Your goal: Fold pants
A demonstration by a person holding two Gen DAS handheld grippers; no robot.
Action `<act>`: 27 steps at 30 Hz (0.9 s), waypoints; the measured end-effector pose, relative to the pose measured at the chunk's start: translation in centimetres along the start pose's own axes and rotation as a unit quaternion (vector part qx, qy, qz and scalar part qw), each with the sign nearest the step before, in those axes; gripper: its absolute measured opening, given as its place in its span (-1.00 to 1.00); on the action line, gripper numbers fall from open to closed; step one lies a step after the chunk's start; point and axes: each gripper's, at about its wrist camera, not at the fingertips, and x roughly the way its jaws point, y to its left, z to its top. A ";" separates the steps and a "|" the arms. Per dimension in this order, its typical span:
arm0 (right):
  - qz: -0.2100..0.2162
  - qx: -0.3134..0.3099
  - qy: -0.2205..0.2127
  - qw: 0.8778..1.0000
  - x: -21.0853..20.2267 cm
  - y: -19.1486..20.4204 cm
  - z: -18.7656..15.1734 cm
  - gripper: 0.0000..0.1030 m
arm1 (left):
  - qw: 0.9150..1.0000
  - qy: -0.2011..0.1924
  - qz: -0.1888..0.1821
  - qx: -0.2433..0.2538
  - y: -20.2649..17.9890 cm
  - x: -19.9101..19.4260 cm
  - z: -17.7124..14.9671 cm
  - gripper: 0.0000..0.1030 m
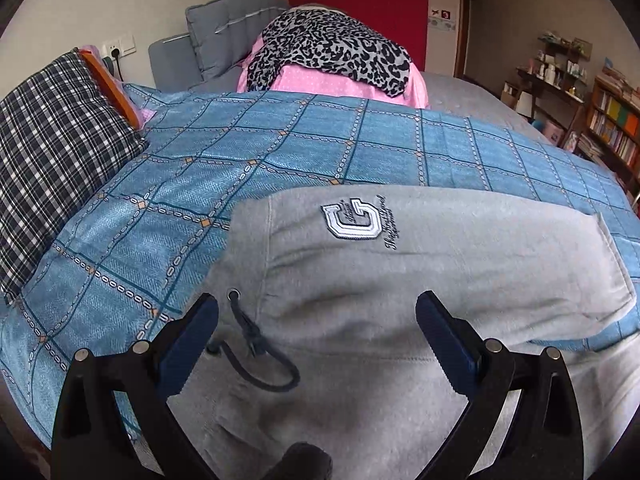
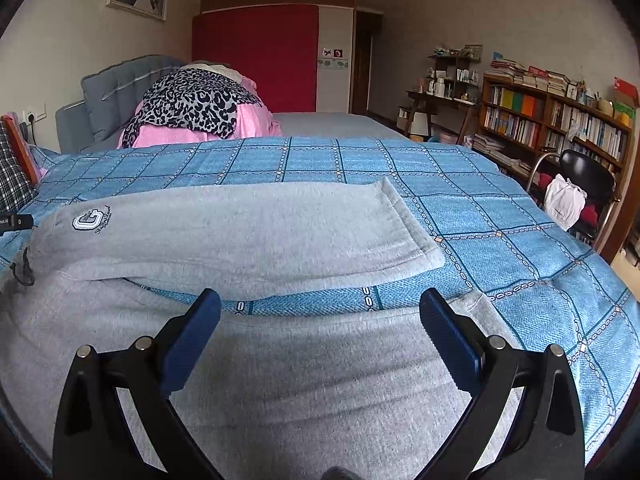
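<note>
Grey sweatpants [image 1: 400, 272] [image 2: 248, 232] lie spread across the blue checked bed cover [image 1: 240, 160] [image 2: 500, 216]. A white logo patch [image 1: 351, 222] [image 2: 85, 221] marks the far leg near the waist. A dark drawstring [image 1: 256, 344] [image 2: 24, 270] trails from the waistband. My left gripper [image 1: 317, 310] hovers open over the waist end, its blue pads either side of the drawstring area. My right gripper [image 2: 320, 306] hangs open above the near leg, where the two legs part and a strip of cover shows. Neither holds cloth. The far leg's cuff [image 2: 412, 224] lies flat.
A plaid pillow [image 1: 52, 152] sits at the left. Behind the cover, a pink bundle topped with leopard-print cloth [image 1: 332, 48] [image 2: 200, 108] rests against the grey headboard [image 2: 120, 84]. Bookshelves [image 2: 560, 120] and a black chair [image 2: 584, 176] stand right of the bed.
</note>
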 end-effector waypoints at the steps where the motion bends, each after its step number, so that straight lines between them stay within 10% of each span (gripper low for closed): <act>1: 0.000 -0.004 0.001 1.000 0.2 0.1 0.1 0.96 | 1.000 0.004 0.001 0.000 0.3 0.5 0.5 0.91; 27: 0.014 -0.050 0.064 0.997 8.7 0.6 3.3 0.96 | 0.994 0.074 -0.055 -0.063 7.5 16.2 7.9 0.91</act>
